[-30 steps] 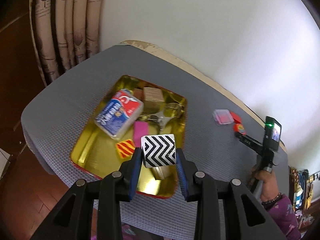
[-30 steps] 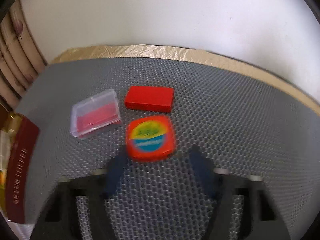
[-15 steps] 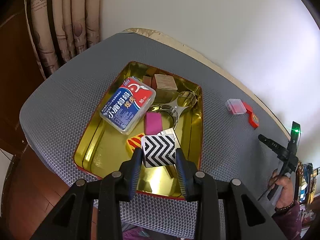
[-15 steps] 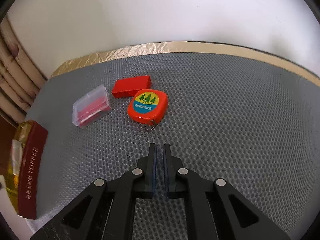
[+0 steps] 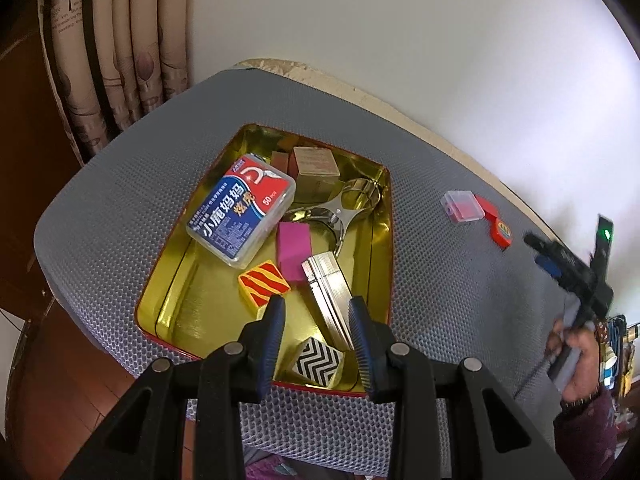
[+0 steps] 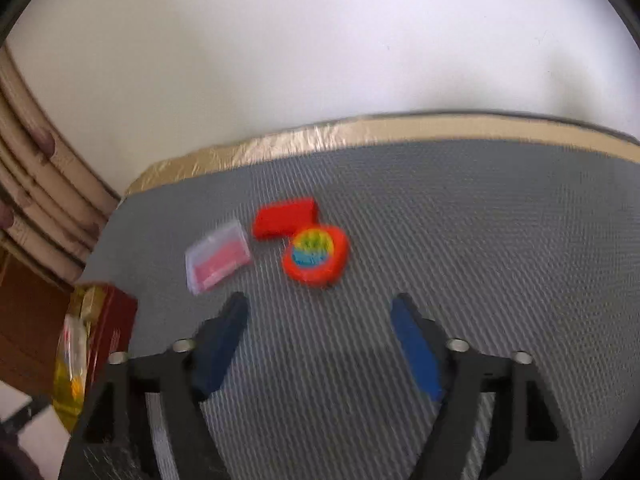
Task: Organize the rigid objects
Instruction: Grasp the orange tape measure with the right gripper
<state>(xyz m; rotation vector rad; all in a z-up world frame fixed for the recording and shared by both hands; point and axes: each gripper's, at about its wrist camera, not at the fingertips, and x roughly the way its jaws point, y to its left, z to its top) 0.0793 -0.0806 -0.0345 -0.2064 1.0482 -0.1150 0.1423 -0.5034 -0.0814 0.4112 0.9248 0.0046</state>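
Right view blurred. Zigzag cube (image 5: 318,361) lies in gold tin (image 5: 382,248), below the left gripper (image 5: 316,322), whose jaws stand parted, empty. Right gripper (image 6: 320,312) is opening, empty, tape measure (image 6: 315,255) just beyond.

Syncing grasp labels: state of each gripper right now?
Left gripper: open, empty; black-and-white zigzag cube lies in gold metal tin.
Right gripper: jaws opening, nothing between them.
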